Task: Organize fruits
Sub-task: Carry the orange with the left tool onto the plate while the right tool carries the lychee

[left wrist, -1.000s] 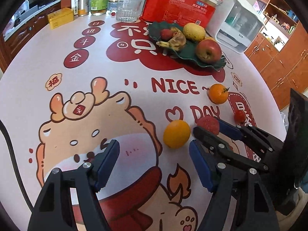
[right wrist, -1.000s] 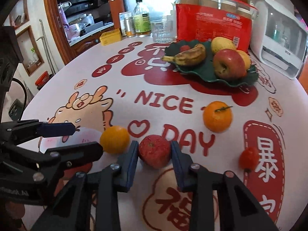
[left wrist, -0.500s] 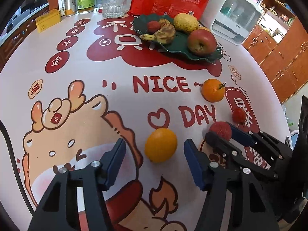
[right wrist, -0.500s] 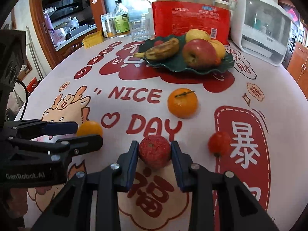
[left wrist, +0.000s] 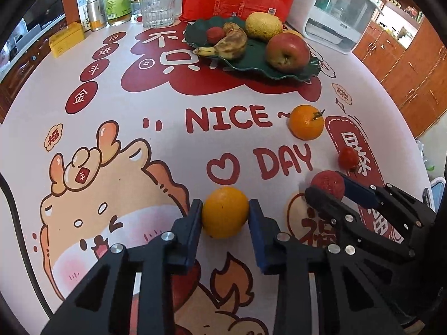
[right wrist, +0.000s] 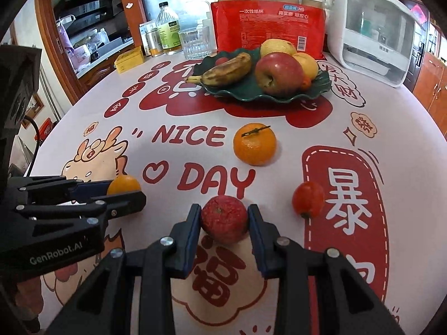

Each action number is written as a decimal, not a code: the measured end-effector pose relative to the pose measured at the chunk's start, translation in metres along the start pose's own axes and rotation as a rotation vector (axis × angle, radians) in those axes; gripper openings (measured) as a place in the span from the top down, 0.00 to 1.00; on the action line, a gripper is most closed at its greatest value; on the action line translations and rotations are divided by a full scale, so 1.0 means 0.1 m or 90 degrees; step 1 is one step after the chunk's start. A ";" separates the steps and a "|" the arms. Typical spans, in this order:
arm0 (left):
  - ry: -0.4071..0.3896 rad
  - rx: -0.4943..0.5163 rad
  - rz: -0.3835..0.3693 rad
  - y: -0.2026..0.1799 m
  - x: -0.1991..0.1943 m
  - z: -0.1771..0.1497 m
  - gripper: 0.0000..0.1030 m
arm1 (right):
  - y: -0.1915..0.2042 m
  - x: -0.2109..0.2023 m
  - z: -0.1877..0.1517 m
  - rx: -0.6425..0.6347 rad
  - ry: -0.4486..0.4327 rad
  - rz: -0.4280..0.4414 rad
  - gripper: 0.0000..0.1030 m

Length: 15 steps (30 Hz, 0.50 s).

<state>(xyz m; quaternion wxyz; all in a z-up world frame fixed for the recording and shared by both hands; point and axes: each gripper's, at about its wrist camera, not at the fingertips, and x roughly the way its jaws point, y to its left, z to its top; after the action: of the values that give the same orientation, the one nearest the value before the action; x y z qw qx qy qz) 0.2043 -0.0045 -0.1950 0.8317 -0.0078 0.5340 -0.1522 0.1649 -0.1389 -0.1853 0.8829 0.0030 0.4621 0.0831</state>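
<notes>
My left gripper [left wrist: 225, 215] is shut on a smooth orange [left wrist: 225, 211] on the printed tablecloth. My right gripper [right wrist: 224, 219] is shut on a rough red fruit [right wrist: 224, 218]; both also show in the left wrist view, the red fruit [left wrist: 327, 184] at the right. A stemmed mandarin [right wrist: 254, 143] and a small red fruit [right wrist: 308, 198] lie loose ahead of the right gripper. The dark green leaf plate [right wrist: 318, 88] further back holds a banana [right wrist: 227, 69], a red apple [right wrist: 278, 72] and yellow fruits.
Behind the plate stand a red paper-cup pack [right wrist: 268, 25], a glass [right wrist: 197, 42], a bottle [right wrist: 167, 28], a can [left wrist: 95, 14] and a yellow box [right wrist: 130, 58]. A white appliance [right wrist: 371, 42] sits at the back right. The table edge curves off at right.
The left gripper moved right and forward to the orange and closed on it. The right gripper kept its hold on the red fruit and shifted slightly.
</notes>
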 end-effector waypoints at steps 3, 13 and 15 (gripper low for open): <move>-0.010 0.008 0.009 -0.05 -0.11 0.03 0.70 | -0.01 -0.09 0.05 0.001 -0.009 -0.003 0.67; -0.081 0.033 0.030 -0.21 -0.68 0.52 0.70 | -0.16 -0.53 0.65 0.012 -0.042 0.017 0.67; -0.101 0.040 0.034 -0.24 -0.81 0.66 0.70 | -0.21 -0.64 0.82 0.016 -0.052 0.020 0.67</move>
<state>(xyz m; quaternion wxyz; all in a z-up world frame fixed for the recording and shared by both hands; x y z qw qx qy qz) 0.2263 -0.0156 -0.0903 0.8750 0.0204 0.4613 -0.1457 0.1993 -0.1632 -0.0881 0.8994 0.0246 0.4267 0.0912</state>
